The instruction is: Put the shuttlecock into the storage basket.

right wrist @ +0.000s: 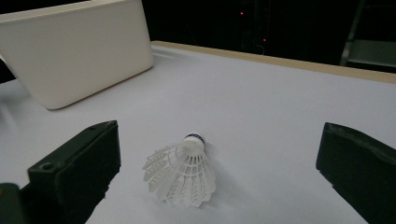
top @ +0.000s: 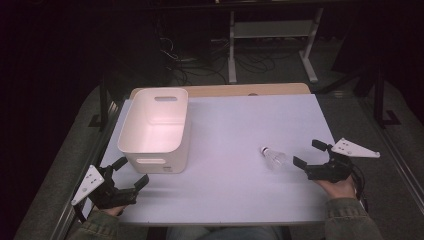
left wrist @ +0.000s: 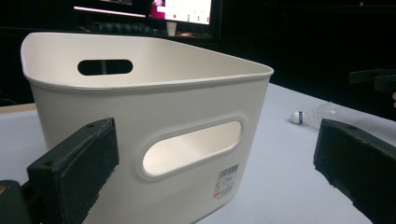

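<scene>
A white shuttlecock (top: 272, 157) lies on its side on the white table top (top: 240, 135), its cork end pointing away from my right gripper (top: 311, 152). That gripper is open just to the right of it, a short gap away. In the right gripper view the shuttlecock (right wrist: 182, 171) lies between and just ahead of the wide-apart jaws, untouched. A white plastic bin (top: 156, 127) with handle slots stands at the table's left. My left gripper (top: 132, 172) is open just in front of the bin's near wall (left wrist: 154, 135), holding nothing.
The shuttlecock (left wrist: 310, 114) lies far off to the right in the left gripper view. A wooden edge (top: 240, 90) runs along the table's far side. Beyond it stand a white frame (top: 270, 40) and cables on a dark floor.
</scene>
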Demonstrator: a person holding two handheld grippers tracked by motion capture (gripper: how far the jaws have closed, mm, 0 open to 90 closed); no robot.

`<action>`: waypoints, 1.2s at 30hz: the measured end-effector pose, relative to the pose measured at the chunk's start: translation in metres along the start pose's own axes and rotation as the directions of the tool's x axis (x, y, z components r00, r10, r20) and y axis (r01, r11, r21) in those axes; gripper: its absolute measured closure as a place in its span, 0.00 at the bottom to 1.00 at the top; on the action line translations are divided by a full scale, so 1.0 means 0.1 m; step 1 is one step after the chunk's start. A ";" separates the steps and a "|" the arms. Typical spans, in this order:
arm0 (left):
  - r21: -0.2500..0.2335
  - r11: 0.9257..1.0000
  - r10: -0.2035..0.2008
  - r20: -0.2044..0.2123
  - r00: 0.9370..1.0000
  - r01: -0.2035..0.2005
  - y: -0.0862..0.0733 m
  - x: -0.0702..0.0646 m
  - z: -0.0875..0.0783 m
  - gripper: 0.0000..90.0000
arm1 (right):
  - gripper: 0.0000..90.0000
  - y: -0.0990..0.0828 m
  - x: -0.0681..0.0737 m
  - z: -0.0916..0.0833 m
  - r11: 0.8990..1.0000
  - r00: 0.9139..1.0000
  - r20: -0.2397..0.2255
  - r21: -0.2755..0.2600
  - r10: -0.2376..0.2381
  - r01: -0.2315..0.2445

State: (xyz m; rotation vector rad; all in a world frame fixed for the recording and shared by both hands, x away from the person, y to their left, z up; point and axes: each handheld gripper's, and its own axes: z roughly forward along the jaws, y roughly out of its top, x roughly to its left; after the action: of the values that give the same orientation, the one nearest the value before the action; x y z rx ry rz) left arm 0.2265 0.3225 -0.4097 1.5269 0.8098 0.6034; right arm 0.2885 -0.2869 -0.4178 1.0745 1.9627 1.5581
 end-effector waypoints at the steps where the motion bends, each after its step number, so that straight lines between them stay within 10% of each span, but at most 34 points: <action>1: -0.006 1.000 -0.001 0.001 1.000 0.001 0.00 0.00 0.00 0.00 | 0.00 0.00 0.00 0.00 1.000 1.000 0.001 -0.001 0.000 0.000; 36: -0.021 1.000 -0.010 -0.007 1.000 0.010 0.00 0.00 0.00 0.00 | 0.00 0.15 0.08 0.10 0.998 0.999 -0.029 0.062 0.033 -0.031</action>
State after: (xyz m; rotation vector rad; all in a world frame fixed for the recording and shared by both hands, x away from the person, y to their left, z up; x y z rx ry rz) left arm 0.2263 0.3225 -0.4094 1.5017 0.8133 0.6086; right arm 0.2961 -0.2733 -0.4054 1.1185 2.0354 1.5476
